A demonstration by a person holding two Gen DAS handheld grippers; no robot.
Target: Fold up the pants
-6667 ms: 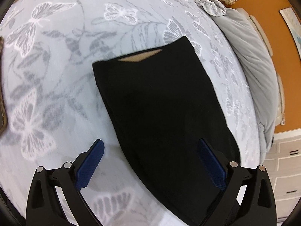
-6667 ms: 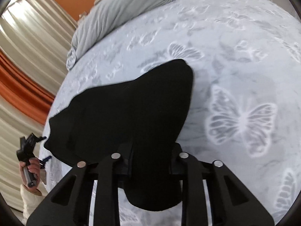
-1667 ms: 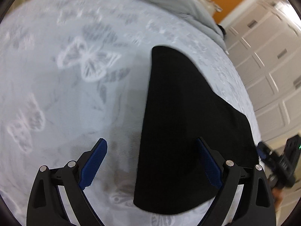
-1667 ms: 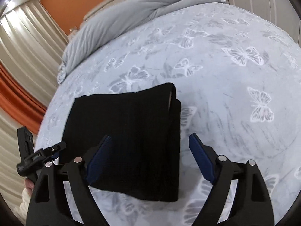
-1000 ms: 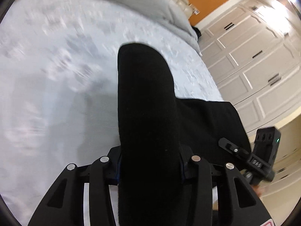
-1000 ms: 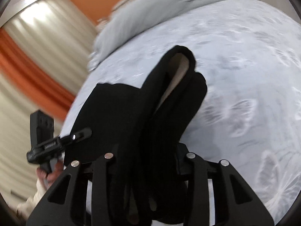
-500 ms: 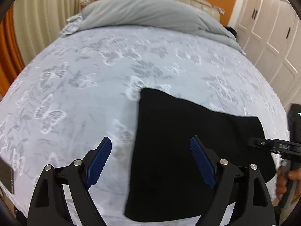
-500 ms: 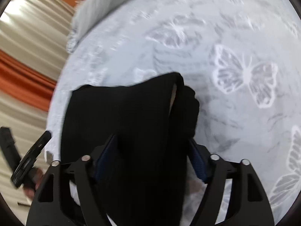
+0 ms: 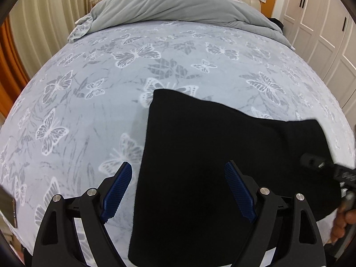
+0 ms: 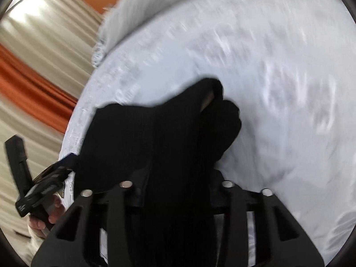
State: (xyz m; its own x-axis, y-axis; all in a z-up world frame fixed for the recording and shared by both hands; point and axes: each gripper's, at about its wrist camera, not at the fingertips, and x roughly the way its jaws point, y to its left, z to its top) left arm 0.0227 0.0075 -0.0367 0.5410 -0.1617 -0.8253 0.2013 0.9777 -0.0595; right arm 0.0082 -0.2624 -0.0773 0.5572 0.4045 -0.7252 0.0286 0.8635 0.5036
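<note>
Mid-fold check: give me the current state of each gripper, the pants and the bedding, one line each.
left gripper: open, jaws wide over the pants, gripping nothing.
right gripper: jaws just closed, shut on a bunched edge of the pants.
black pants: folded, lying on the bed, one end pinched.
butterfly bedspread: spread smooth.
grey duvet: bunched at the headboard.

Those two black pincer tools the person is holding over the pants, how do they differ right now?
The left gripper has its jaws wide apart, blue pads bare, with nothing pinched; the right gripper has just closed its jaws and clamps a bunched thickness of the black pants.

The left gripper hangs over the pants' flat left edge; the right gripper has fabric rising in a ridge from between its jaws.

Both are black two-finger tools, aimed down at the same pants on the butterfly bedspread.
</note>
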